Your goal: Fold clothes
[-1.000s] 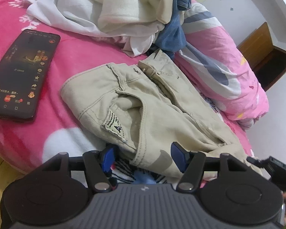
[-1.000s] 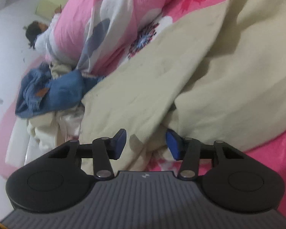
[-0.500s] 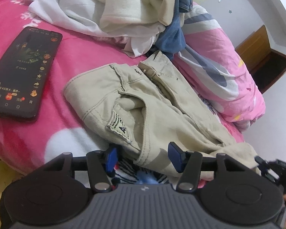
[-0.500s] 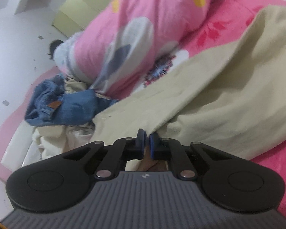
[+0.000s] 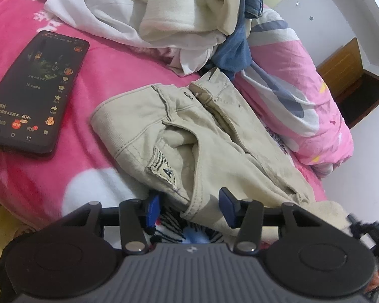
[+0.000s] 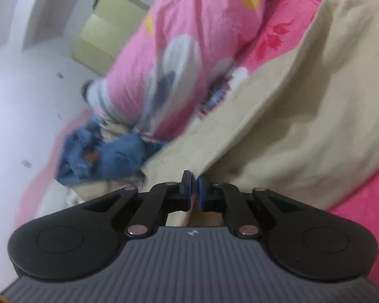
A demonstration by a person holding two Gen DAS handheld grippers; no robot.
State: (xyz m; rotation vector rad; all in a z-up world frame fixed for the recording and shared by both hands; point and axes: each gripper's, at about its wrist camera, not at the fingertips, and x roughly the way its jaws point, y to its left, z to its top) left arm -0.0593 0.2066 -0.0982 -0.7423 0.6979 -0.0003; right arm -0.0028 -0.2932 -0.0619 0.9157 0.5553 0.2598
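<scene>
Fabric of the beige trousers (image 6: 278, 116) is pinched between the blue pads of the right gripper (image 6: 194, 189), whose jaws stand nearly together; the cloth rises from the pads toward one o'clock in a taut fold. At ten o'clock from that gripper lies a crumpled blue garment (image 6: 106, 156), and at twelve o'clock a pink quilt (image 6: 189, 32) with grey and white patches is bunched up. The right wrist view is blurred.

In the left wrist view, the left gripper (image 5: 189, 205) stands about half open, and its jaws have just been closing. The near edge of the trousers (image 5: 189, 139) lies between its pads, but the pads do not press on it. The trousers lie rumpled on a pink blanket (image 5: 113, 70), waistband toward twelve o'clock, a striped label showing near the left pad. At ten o'clock from the gripper a phone (image 5: 35, 93) lies flat on the blanket, screen lit, well apart from the trousers. At twelve o'clock a heap of white and cream clothes (image 5: 169, 7) is piled, with the blue garment (image 5: 235, 50) at its right edge touching the waistband.
</scene>
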